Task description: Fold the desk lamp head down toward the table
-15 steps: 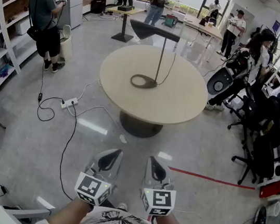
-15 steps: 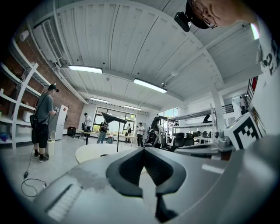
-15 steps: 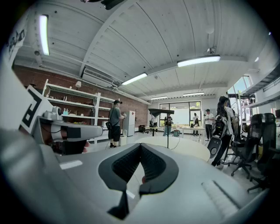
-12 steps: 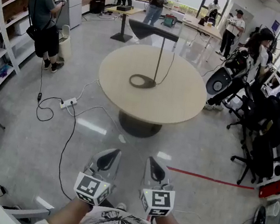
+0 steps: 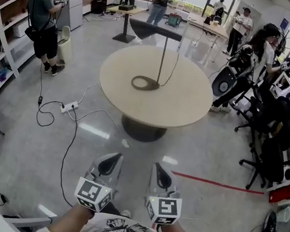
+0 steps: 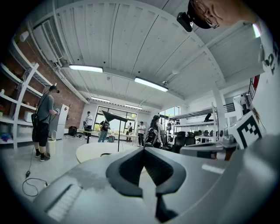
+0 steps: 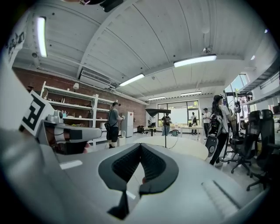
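Head view is showing us holding both tools low and close to our body. The left tool (image 5: 116, 158) and the right tool (image 5: 158, 167) are pointing forward side by side over the floor (image 5: 31, 144). Each gripper view is showing its jaws pressed together at the tips with nothing between them.

Ahead of them a white power strip (image 5: 71, 107) is lying on the floor with its cables, and a red line (image 5: 216, 184) is running off to the right. Beyond that, well apart from both tools, the round tabletop (image 5: 190, 103) is standing on its pedestal (image 5: 140, 128). The desk lamp (image 5: 160, 68) is sitting on it, left of centre. It is showing a ring base (image 5: 144, 83), a thin upright pole (image 5: 163, 50) and a flat dark lamp head (image 5: 154, 30), which is lying roughly level at the top and reaching left. People (image 5: 43, 15) and office chairs (image 5: 278, 150) are standing farther back.

We are judging the lamp to be light and top-heavy on that slim pole, so a push on the head alone is likely to tip it or slide the base. The hinge is probably stiff and the finish smooth. We are expecting to pin the base or lower pole with one tool, clamp the head's free end away from the hinge with the other, and press down gently.
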Action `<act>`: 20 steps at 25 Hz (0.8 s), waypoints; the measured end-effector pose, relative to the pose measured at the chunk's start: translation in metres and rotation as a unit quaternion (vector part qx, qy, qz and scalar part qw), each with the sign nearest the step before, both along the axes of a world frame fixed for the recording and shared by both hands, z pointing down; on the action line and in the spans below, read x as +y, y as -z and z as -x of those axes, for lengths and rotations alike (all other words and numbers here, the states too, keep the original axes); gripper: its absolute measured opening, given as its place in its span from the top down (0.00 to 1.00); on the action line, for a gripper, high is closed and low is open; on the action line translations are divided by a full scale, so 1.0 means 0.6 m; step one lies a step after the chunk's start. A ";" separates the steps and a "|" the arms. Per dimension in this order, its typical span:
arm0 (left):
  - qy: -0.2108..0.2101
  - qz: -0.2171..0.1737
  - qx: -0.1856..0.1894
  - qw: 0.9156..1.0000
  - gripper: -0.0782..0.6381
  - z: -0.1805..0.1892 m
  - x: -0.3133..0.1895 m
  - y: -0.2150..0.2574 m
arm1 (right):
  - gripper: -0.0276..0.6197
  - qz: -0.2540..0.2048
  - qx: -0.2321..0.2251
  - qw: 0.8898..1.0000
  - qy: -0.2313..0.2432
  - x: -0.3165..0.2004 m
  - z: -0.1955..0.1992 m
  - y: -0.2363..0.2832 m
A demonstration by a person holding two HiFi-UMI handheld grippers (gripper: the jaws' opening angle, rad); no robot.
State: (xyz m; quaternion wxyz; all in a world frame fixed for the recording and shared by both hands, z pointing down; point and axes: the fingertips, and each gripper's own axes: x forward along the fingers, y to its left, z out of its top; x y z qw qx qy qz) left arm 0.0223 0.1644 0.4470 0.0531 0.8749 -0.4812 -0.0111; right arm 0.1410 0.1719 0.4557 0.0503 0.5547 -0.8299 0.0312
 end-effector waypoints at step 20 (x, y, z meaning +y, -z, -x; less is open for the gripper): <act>-0.010 0.019 0.012 1.000 0.89 0.022 -0.120 -0.019 | 0.94 0.044 -0.019 0.999 0.000 -0.131 0.008 -0.025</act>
